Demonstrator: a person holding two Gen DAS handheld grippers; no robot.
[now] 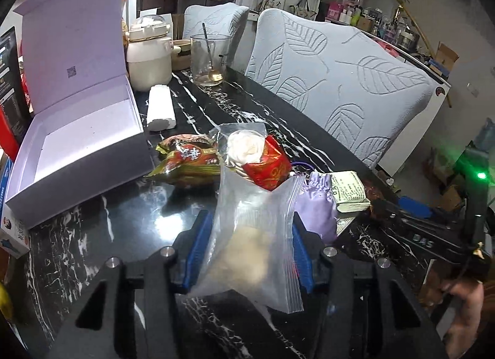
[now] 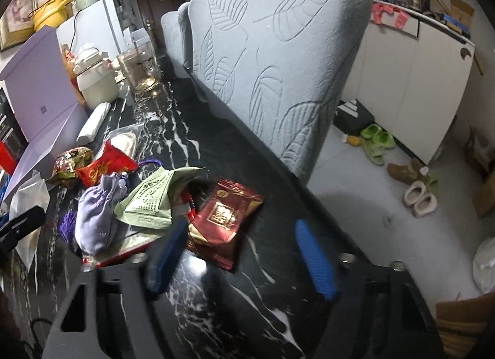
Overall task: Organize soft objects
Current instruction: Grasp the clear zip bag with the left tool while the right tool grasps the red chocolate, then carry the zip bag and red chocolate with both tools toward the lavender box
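My left gripper (image 1: 251, 244) is shut on a clear zip bag (image 1: 256, 204) with a pale beige lump inside, held just above the black marble table (image 1: 123, 229). An open lilac box (image 1: 80, 142) stands at the left, nothing in it. Beyond the bag lie a brown-gold snack packet (image 1: 185, 161), a red packet (image 1: 269, 167), a second clear bag with a white item (image 1: 244, 142), a purple pouch (image 1: 315, 204) and a green paper packet (image 1: 349, 192). My right gripper (image 2: 241, 257) is open over the table, a dark red packet (image 2: 222, 220) just ahead by its left finger.
A white roll (image 1: 161, 105), a cream pot (image 1: 148, 59) and a glass with a spoon (image 1: 210, 59) stand at the back. Two padded chairs (image 1: 340, 87) line the table's right edge. A small printed carton (image 1: 12, 235) sits beside the box.
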